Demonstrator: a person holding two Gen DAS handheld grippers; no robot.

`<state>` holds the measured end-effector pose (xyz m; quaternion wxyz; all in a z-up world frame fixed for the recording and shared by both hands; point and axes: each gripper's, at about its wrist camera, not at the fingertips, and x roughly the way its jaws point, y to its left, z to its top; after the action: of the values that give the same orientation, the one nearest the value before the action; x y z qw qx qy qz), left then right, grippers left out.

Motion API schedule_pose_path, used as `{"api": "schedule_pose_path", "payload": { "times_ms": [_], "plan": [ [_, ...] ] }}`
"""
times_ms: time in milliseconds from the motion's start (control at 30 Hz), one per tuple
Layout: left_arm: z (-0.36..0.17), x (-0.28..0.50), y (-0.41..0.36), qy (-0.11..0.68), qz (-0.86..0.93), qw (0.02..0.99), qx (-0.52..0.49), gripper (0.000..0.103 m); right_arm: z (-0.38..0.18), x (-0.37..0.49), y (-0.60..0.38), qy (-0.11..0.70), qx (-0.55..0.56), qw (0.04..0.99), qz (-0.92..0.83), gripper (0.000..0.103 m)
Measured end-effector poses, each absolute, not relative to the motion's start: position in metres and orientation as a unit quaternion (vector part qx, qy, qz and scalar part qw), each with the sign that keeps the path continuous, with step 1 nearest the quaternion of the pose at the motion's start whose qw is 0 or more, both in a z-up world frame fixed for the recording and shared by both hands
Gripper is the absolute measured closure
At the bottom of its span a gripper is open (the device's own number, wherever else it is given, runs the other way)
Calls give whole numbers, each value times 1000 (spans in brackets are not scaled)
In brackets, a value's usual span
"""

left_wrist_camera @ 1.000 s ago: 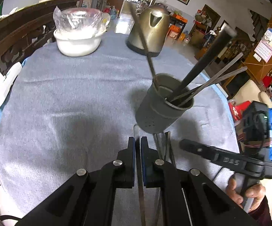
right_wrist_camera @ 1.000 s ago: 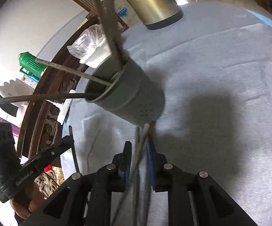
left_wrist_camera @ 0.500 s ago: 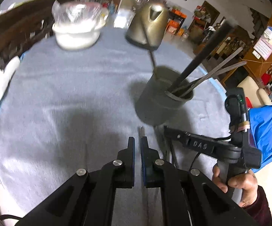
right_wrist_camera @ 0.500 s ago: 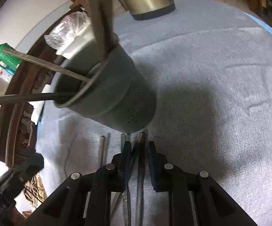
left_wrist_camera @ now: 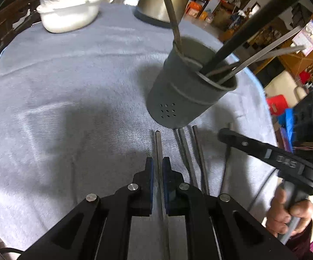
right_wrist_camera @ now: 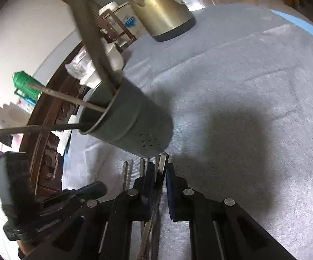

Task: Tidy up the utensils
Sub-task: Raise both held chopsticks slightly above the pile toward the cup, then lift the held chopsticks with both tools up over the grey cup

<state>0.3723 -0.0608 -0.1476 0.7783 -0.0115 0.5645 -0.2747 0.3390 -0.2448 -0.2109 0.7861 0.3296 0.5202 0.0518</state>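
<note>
A grey utensil holder (left_wrist_camera: 189, 93) stands on the grey tablecloth with several utensils sticking out; it also shows in the right wrist view (right_wrist_camera: 130, 121). My left gripper (left_wrist_camera: 158, 162) is shut on a flat metal utensil handle (left_wrist_camera: 159, 149) that points at the holder's base. My right gripper (right_wrist_camera: 159, 169) is shut on a metal utensil handle (right_wrist_camera: 162, 164) just below the holder. Several more metal utensils (left_wrist_camera: 191, 151) lie on the cloth between the two grippers, also seen in the right wrist view (right_wrist_camera: 125, 173).
A gold kettle (left_wrist_camera: 167, 0) and a white bowl covered with plastic (left_wrist_camera: 70, 10) stand at the far side. The kettle also shows in the right wrist view (right_wrist_camera: 160, 10). A dark wooden chair back (right_wrist_camera: 48, 134) lines the table's edge, with a green flask (right_wrist_camera: 25, 86) behind it.
Both grippers have shifted around the holder's base, each still shut on its utensil. The right gripper moved right in the left view; the holder sits closer in the left view.
</note>
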Motion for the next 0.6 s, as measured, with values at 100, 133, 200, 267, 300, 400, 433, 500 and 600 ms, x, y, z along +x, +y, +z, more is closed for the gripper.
{"api": "schedule_pose_path", "payload": {
  "times_ms": [100,133,200,267,300,400,433,500,600],
  "plan": [
    [-157,377,-70,572,-271,774,0,94,-213,337,-251,516,344,783,50,92],
    [-159,379,-71,573,-270,774,3,92,-214,335,-255,515,348,782,48,92],
    [-162,381,-75,572,-262,777,7,83,-215,333,-259,513,351,782,47,92],
    [-164,383,-78,573,-260,777,13,83,-215,329,-260,512,353,782,49,92],
    [-166,384,-80,575,-259,776,16,83,-215,329,-261,512,354,781,51,92],
    [-165,385,-86,571,-260,778,28,83,-213,328,-260,511,352,782,55,92],
    [-165,386,-87,571,-261,778,28,83,-213,327,-259,511,352,782,57,92],
    [-165,388,-90,570,-263,778,27,83,-211,328,-255,510,349,784,61,92],
    [-166,392,-92,566,-262,781,24,89,-205,329,-250,506,339,790,65,92]
  ]
}}
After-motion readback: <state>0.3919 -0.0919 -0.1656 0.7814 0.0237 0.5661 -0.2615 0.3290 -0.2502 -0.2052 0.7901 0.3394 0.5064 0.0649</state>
